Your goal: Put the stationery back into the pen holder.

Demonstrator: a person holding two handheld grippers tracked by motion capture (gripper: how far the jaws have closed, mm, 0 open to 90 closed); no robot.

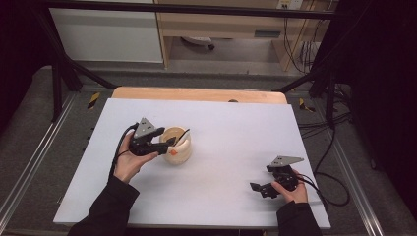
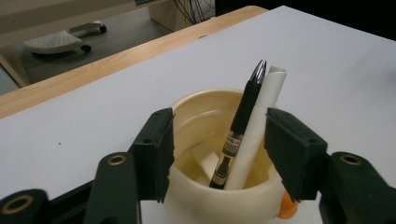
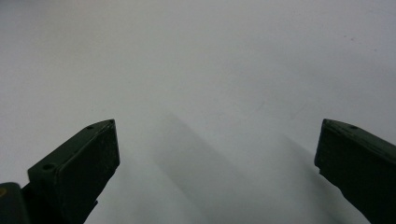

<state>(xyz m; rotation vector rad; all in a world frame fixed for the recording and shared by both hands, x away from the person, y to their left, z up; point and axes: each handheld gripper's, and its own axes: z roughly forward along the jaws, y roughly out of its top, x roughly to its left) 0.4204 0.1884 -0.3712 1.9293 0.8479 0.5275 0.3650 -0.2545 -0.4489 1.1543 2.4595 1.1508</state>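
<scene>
Left gripper (image 2: 219, 144) jaws spread around pen (image 2: 238, 130) in cup (image 2: 219, 196), centre frame; lifting carelessly could tip cup

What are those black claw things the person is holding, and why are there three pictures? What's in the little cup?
Those are grippers: hand-held tongs with two black jaws. One picture looks down from above the white table. There you see the left gripper by a cream cup and the right gripper resting apart over bare table.

The other two pictures come from small cameras riding on each gripper. The left gripper's camera looks into the cup: a black pen and a white pen lean inside it. The jaws stand either side of the pens, not pinching them. An orange bit peeks out beside the cup. The right gripper is wide open and holds nothing.
</scene>
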